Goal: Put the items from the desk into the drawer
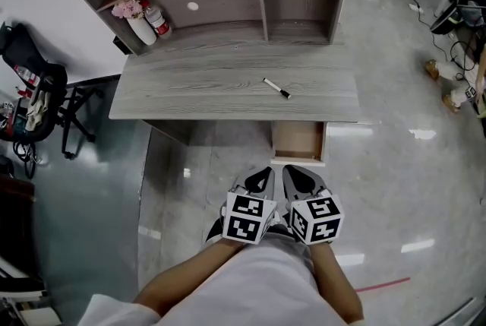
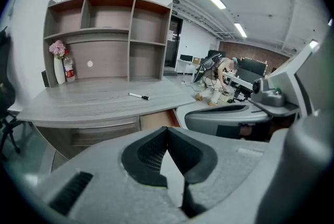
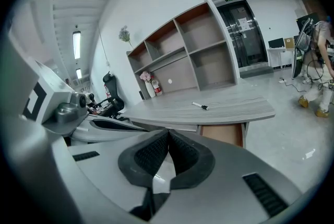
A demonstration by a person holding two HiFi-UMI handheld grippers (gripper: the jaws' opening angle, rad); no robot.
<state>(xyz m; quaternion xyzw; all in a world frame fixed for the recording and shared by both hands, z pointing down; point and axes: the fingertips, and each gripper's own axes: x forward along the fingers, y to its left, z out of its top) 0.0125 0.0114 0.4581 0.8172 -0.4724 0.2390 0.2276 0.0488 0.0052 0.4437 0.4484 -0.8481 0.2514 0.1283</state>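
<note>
The left tongs [image 1: 260, 180] and the right tongs [image 1: 300, 178] were both clenched on nothing, side by side and well short of the worktop [image 1: 197, 89]. Under the worktop's right part the drawer [image 1: 298, 142] stood open. A lone marker [image 1: 276, 88] lay on the worktop just above the drawer. The pickup had seemingly not begun. The next move would call for one pair to reach forward, spread, and close around the marker.
</note>
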